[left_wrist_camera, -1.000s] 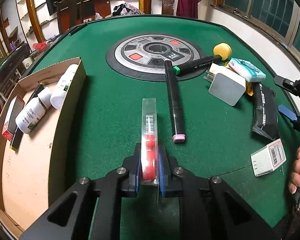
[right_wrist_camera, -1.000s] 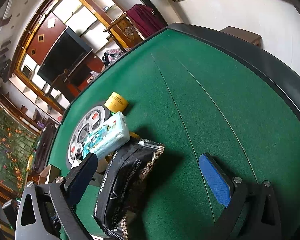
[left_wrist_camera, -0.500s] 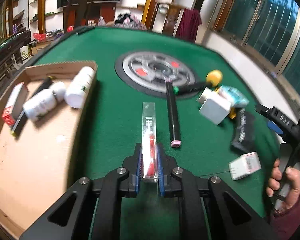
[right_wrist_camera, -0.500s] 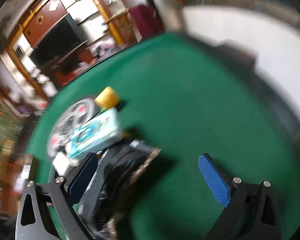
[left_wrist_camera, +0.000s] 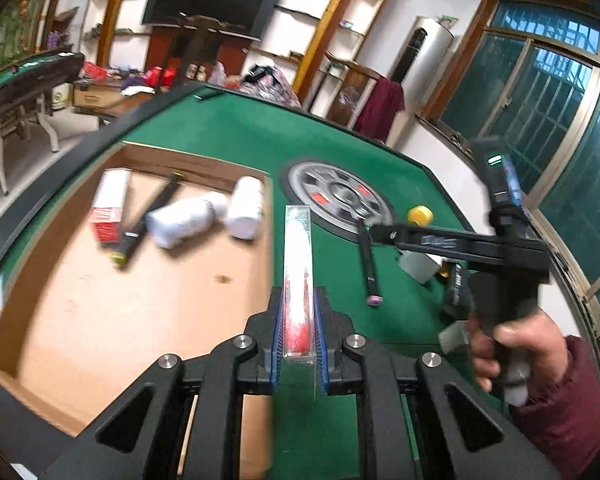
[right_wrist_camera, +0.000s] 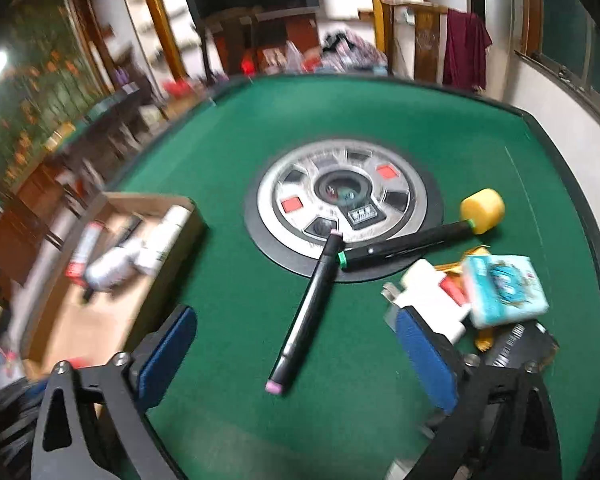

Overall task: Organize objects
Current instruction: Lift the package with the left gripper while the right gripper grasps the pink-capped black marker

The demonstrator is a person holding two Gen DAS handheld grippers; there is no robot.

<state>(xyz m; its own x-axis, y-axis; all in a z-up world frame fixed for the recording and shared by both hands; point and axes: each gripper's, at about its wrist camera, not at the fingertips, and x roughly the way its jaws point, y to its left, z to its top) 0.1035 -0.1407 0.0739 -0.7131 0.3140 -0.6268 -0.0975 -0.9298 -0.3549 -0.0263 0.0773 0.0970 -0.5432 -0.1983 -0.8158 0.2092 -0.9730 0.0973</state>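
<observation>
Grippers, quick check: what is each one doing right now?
Left gripper: shut on the clear case with red contents.
Right gripper: open, holding nothing, above the pink-tipped black marker.

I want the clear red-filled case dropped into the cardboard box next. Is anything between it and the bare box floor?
Nothing visible blocks it. The left gripper holds the clear case at the cardboard box wall; the white bottles lie farther back.
</observation>
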